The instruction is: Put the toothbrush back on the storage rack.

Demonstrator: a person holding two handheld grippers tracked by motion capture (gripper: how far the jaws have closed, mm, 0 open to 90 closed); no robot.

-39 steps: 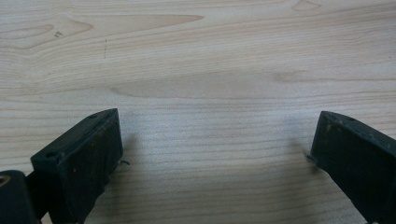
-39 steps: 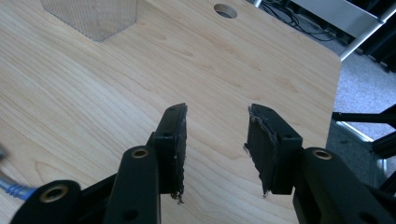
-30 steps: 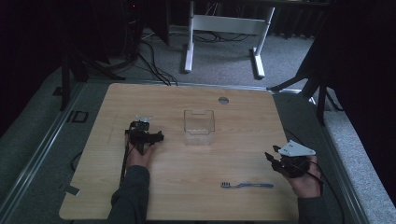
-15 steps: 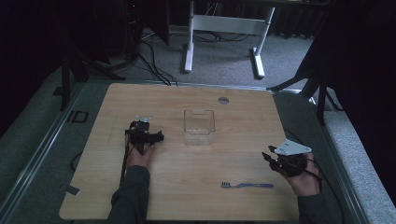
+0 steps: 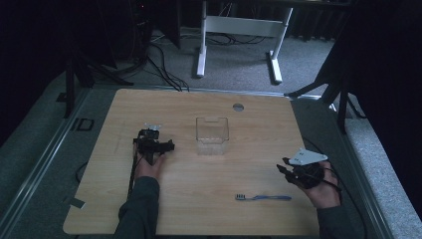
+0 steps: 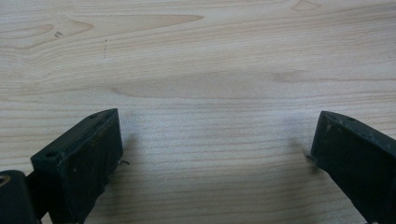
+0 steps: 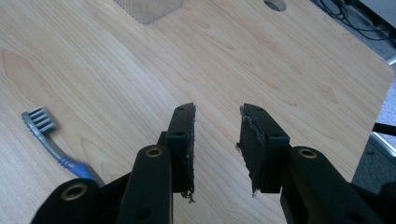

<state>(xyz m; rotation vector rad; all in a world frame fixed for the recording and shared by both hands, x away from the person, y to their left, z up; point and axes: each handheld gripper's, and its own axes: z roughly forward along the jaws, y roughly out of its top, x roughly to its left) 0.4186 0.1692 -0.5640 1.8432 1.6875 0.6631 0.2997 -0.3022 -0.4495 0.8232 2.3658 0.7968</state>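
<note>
Right gripper drifts inward toward toothbrush

Right gripper (image 5: 290, 169) has edged left and nearer; jaws part-spread, empty. Toothbrush (image 5: 262, 197) flat on table (image 5: 259, 129), just beside it. Left gripper (image 5: 158, 146) jaws wide apart over bare wood. Clear box (image 5: 212, 135) farther, mid-table.

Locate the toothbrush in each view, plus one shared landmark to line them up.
High view: toothbrush lies low and right of centre, near the right claw.
Left gripper view: bare wood in frame, no toothbrush.
Right gripper view: lower left, bristles up-left.
Shared landmark: round table hole.
</note>
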